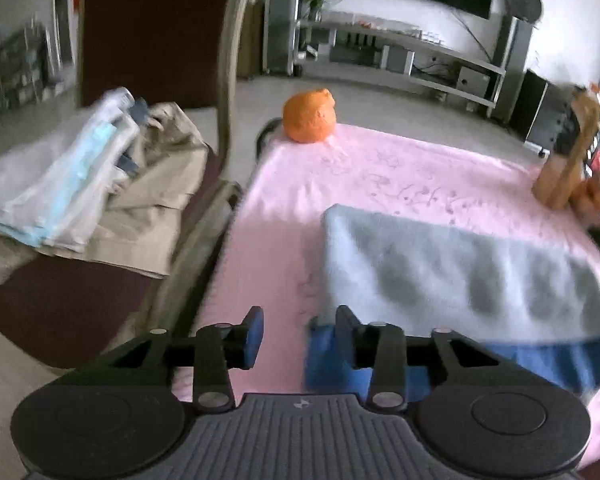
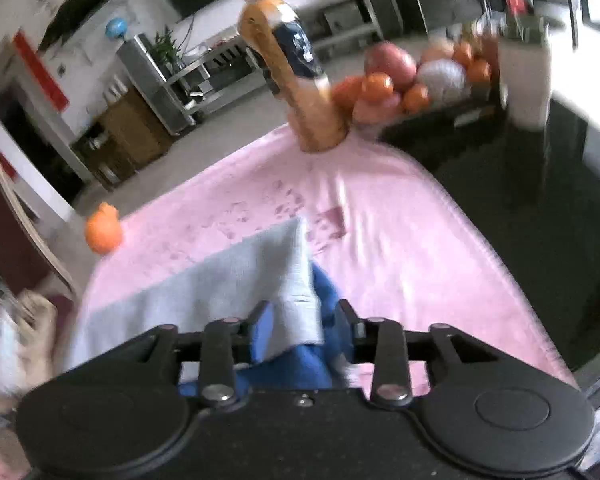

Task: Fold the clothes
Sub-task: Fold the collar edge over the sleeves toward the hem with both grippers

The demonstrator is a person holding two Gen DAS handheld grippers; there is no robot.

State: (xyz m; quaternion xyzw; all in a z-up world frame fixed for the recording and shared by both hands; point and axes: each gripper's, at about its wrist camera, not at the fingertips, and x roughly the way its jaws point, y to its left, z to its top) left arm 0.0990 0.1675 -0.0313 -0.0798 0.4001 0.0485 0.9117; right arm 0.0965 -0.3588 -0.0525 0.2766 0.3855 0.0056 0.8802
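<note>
A grey and blue garment (image 1: 452, 276) lies folded on the pink tablecloth (image 1: 340, 176). My left gripper (image 1: 298, 336) is open and empty, its right finger at the garment's near left corner where the blue layer shows. In the right wrist view the same garment (image 2: 204, 280) reaches in between the fingers of my right gripper (image 2: 302, 330). The jaws stand apart with the grey and blue cloth between them; I cannot tell whether they grip it. Both views are blurred.
A chair (image 1: 148, 32) left of the table holds a pile of folded clothes (image 1: 84, 188). An orange plush toy (image 1: 310, 114) sits at the table's far edge. A tall orange bottle (image 2: 296, 68) and a heap of fruit (image 2: 408, 76) stand at the far right.
</note>
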